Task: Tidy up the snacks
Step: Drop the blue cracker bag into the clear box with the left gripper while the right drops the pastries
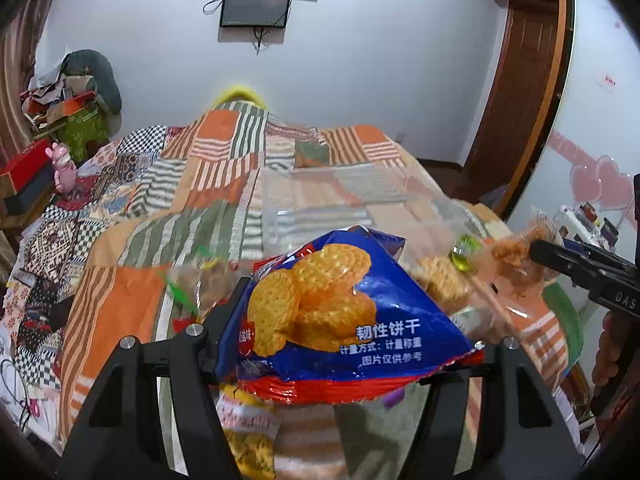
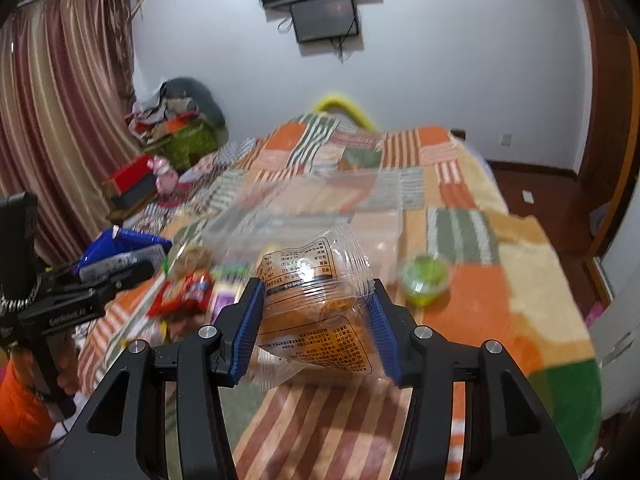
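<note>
My left gripper (image 1: 352,320) is shut on a blue biscuit packet (image 1: 340,300) with a red bottom edge, held above the patchwork bed. The packet hides its right finger. In the right wrist view the same gripper (image 2: 136,268) shows at the left edge with the blue packet (image 2: 120,242). My right gripper (image 2: 316,320) is shut on a clear packet of orange cake (image 2: 320,312), its blue pads pressing both sides. From the left wrist view that gripper (image 1: 538,250) comes in from the right with the clear packet (image 1: 516,250).
A clear plastic box (image 2: 320,208) lies on the bed ahead. A green jelly cup (image 2: 424,280), a red snack packet (image 2: 184,292) and other small packets lie near it. A yellow packet (image 1: 248,432) lies below my left gripper. Clutter and a pink toy (image 2: 164,176) sit at the bed's left.
</note>
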Demonstrator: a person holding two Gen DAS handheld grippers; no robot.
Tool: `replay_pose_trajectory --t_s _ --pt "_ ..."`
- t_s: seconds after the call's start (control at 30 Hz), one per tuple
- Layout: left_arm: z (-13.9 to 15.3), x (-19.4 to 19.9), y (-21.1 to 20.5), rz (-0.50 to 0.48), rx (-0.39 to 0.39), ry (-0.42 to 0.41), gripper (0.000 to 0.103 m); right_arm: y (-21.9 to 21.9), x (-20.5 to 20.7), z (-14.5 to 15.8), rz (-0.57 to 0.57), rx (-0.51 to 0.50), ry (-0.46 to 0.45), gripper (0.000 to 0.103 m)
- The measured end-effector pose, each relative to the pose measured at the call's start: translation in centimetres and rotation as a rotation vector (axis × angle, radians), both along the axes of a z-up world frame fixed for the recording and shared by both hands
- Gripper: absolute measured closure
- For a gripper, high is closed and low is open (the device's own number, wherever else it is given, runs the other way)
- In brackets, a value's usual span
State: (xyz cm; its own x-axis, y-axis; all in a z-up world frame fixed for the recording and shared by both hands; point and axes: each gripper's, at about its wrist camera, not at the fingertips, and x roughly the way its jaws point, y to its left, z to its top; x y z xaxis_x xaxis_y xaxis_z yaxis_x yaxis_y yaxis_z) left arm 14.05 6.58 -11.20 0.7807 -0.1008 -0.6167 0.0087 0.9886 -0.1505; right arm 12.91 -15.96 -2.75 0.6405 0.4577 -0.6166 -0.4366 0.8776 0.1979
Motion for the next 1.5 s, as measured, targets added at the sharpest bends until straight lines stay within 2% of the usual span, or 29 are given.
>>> replay_pose_trajectory --t_s 0.27,0.53,0.8,1.1,1.3,1.5 --pt "2.2 3.8 -0.7 -0.002 0.028 -0.049 0.039 0.3 3.0 1.9 -0.035 0.017 -0.08 0.055" --pt "2.6 8.5 -1.0 -0.001 0.032 -0.047 0.039 1.3 6.4 1.8 -0.052 0.033 -0.095 0.055" --pt "0.8 13.2 -1.2 0.014 0.053 -0.003 0.039 2.9 9.7 -0.1 -0.057 -0.001 -0.07 0.055" --pt "-2.4 17.6 -1.7 0.009 0.091 0.082 0.039 4.5 12.9 -3.0 -0.038 -0.047 0.015 0.054" --pt "-4.6 19.5 -1.0 0.021 0.067 0.152 0.039 5.1 14.1 -4.5 -0.014 -0.072 0.075 0.054" --pt "-5.1 19.8 -1.7 -0.003 0.085 0.178 0.036 5.3 14.3 -4.9 0.016 -0.081 0.107 0.053"
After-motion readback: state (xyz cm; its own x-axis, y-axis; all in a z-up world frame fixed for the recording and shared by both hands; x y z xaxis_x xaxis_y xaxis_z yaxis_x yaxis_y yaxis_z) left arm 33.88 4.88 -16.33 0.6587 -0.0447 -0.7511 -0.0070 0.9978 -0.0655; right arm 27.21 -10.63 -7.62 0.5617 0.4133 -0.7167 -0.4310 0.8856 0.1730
